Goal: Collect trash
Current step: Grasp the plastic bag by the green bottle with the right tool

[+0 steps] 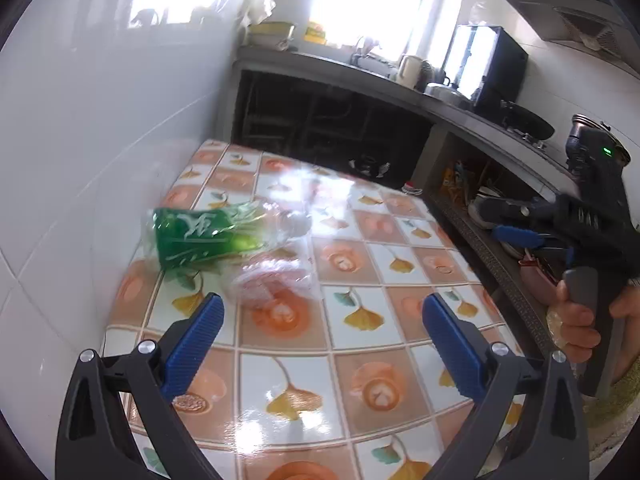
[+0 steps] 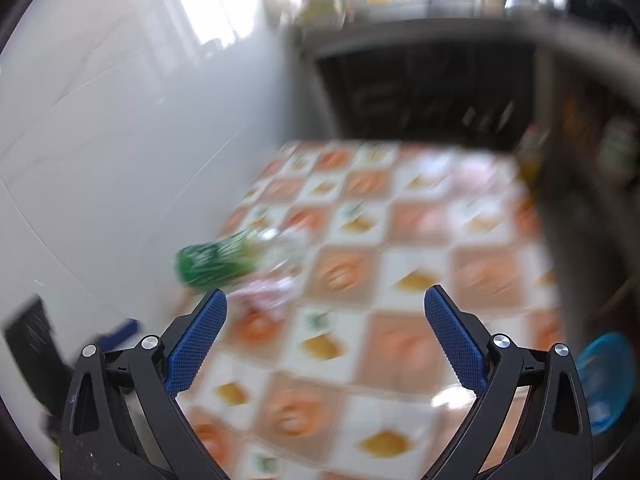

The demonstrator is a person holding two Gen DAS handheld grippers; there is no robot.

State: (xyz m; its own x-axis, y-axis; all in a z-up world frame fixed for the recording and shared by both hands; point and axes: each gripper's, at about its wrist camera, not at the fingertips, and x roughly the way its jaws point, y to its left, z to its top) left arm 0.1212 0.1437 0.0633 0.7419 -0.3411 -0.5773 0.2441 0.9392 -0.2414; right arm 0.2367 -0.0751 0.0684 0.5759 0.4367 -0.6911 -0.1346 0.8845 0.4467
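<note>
At the far left stands a white tiled wall (image 1: 100,128), and the counter (image 1: 360,360), covered in a cloth patterned with orange flowers and yellow ginkgo leaves, runs along its foot. Close to that wall, on the left side of the counter, a plastic bottle (image 1: 208,236) with a green label lies on its side, its clear neck pointing right. Touching its near side is a crumpled clear plastic wrapper (image 1: 276,280) with a pinkish print. The left tool (image 1: 320,320) hovers above the counter with its blue-padded fingers spread wide and nothing between them; the wrapper sits just beyond the left fingertip. In the right wrist view, which is blurred, the right tool (image 2: 326,312) is likewise spread apart and empty, with the bottle (image 2: 216,264) and wrapper (image 2: 268,292) just past its left fingertip. Further right in the left wrist view, the right tool (image 1: 532,238) appears from the side, held by the person's right hand (image 1: 580,320) off the counter's right edge. Behind it a long dark kitchen worktop (image 1: 400,84) carries a kettle (image 1: 408,70) and a black appliance (image 1: 492,68). At the far right of the right wrist view, a blue round object (image 2: 604,380) sits low beside the counter; what it is cannot be made out.
</note>
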